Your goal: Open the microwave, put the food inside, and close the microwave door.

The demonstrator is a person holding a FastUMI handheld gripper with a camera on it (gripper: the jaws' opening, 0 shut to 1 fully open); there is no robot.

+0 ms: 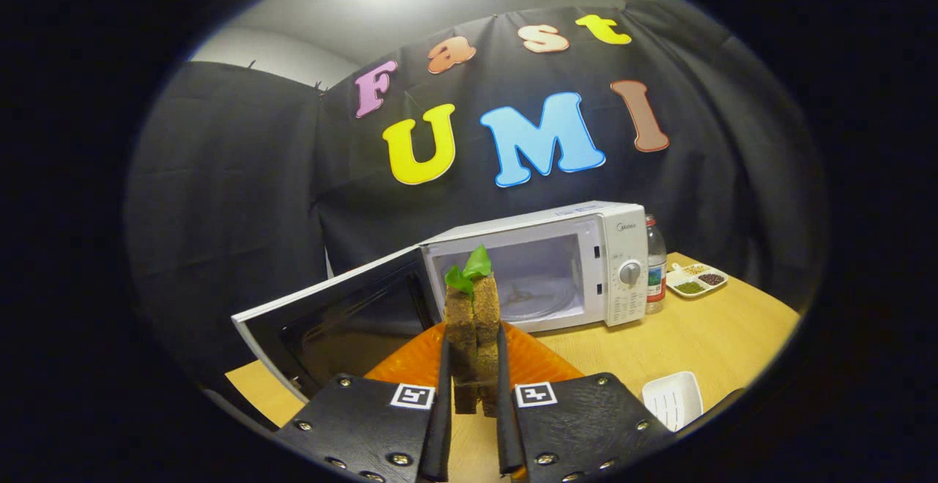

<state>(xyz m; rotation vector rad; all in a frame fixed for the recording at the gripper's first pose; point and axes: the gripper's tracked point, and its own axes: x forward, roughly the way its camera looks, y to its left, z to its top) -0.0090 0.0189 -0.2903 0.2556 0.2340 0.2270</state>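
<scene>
1. The gripper (473,366) is closed narrow on the sandwich (473,322), both fingers pressing its sides; brown slices stand on edge with a green leaf (469,272) at the top.
2. An orange plate (542,362) shows under and behind the sandwich; I cannot tell whether it is being carried too.
3. The microwave (579,263) sits ahead at 12 to 1 o'clock on the table (725,329), its door (330,314) swung open toward 10 o'clock, and the glass turntable (531,300) inside is bare.
4. Judged risks: the squeezed slices could slip or splay, dropping the leaf; the tall stack could clip the top of the opening; a drift toward 10 o'clock would bump the door.
5. A bottle (656,263), a snack tray (696,279) and a white dish (673,399) lie at 2 to 4 o'clock, away from the path.
</scene>
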